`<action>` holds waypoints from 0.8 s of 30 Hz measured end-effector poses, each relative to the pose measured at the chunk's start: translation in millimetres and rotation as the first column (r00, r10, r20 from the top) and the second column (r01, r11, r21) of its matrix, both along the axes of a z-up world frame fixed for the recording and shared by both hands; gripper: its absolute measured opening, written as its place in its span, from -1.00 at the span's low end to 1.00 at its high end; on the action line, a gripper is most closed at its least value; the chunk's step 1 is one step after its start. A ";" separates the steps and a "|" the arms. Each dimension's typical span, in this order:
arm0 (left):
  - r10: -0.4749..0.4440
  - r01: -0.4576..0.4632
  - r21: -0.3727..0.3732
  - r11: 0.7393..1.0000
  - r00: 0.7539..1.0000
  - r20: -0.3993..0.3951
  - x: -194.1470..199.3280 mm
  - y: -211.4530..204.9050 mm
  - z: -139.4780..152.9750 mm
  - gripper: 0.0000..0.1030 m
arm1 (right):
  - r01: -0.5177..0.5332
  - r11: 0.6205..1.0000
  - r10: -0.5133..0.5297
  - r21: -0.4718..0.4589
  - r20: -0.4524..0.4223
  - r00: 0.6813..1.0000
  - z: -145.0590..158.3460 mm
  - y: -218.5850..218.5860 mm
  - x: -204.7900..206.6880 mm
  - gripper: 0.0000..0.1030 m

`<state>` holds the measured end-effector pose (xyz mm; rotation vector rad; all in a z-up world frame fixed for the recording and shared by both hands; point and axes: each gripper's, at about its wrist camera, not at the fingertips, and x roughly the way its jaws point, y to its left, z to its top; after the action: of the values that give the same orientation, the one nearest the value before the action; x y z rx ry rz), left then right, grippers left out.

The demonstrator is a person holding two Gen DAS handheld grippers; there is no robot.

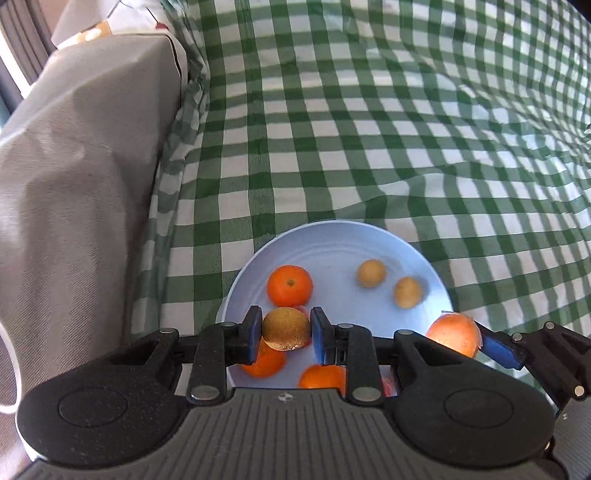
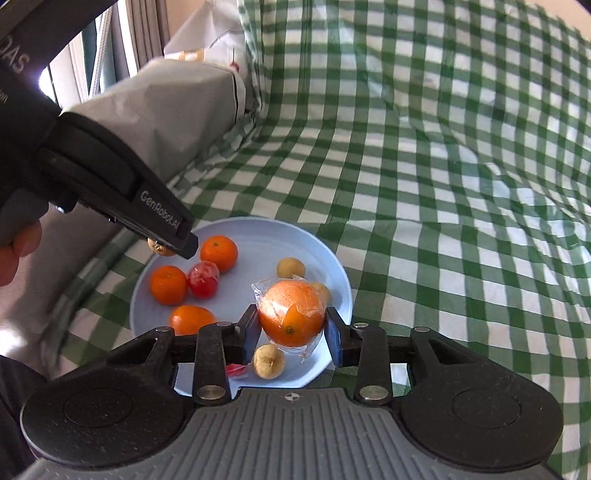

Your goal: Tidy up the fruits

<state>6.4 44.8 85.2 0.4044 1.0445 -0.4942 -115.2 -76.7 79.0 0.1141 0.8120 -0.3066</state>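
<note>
A green-and-white checked cloth (image 1: 369,147) covers the whole work surface, wrinkled in places. A pale blue plate (image 1: 332,240) rests on this cloth and serves as the reference for every position below.

Left of the plate, a grey covered block (image 1: 81,166) stands against the cloth; behind it lies a white patterned sheet (image 1: 122,14).

My left gripper (image 1: 286,330) hangs over the near left part of the plate. Its blue pads are pressed onto a brown, fuzzy kiwi (image 1: 286,328), one pad on each side, so the kiwi is held clear above the plate. In the right wrist view my fingers (image 2: 14,254) show on this tool's handle.

On the plate, from left to right: a mandarin (image 2: 168,285) near the left rim, a second mandarin (image 2: 219,253) toward the far side, a red fruit in clear film (image 2: 204,279) between and touching those two, and an elongated orange fruit (image 2: 191,319) at the near side. Right of centre sits a small tan round fruit (image 2: 290,268); another tan fruit (image 2: 269,361) lies at the near rim.

My right gripper (image 2: 291,328) hangs over the near right part of the plate. Its pads pinch a plastic-wrapped orange (image 2: 291,317) from both sides; the wrap sticks out above and below the pads. A further tan fruit (image 2: 322,290) is partly hidden behind this orange.
</note>
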 end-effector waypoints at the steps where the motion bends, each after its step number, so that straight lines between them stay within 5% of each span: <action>1: 0.000 0.000 0.003 1.000 1.000 -0.006 3.0 -1.3 -3.9 -0.40 | -0.001 1.000 0.001 0.001 -0.009 1.000 -4.0 -1.2 3.9 -0.25; 7: -0.015 0.015 0.017 1.000 1.000 -0.019 11.7 -6.7 -17.2 -0.38 | -0.008 1.000 0.009 0.012 -0.042 0.999 -18.9 -7.2 23.3 -0.25; 9: -0.054 0.053 -0.029 0.998 0.998 -0.045 12.1 -5.5 -16.8 0.27 | -0.028 1.000 0.029 0.009 -0.058 0.998 -21.2 -7.2 28.3 -0.21; 10: -0.058 0.057 -0.034 0.998 0.997 -0.051 11.1 -4.3 -15.1 0.96 | -0.050 0.999 0.052 0.021 -0.071 0.996 -22.0 -6.9 31.0 0.02; 13: -0.040 0.041 -0.020 0.999 0.999 0.020 -2.2 0.3 -4.0 0.99 | -0.030 0.999 0.029 -0.017 -0.064 0.998 -13.6 -5.5 24.9 0.67; 24: 0.016 -0.019 0.042 0.999 0.999 0.050 -72.4 29.7 37.6 0.99 | 0.045 0.997 -0.044 -0.064 0.011 0.999 37.1 31.8 -53.8 0.95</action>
<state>-66.0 74.5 122.8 0.4429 1.0116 -0.4449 -169.0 -44.9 116.1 0.0737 0.7898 -0.3732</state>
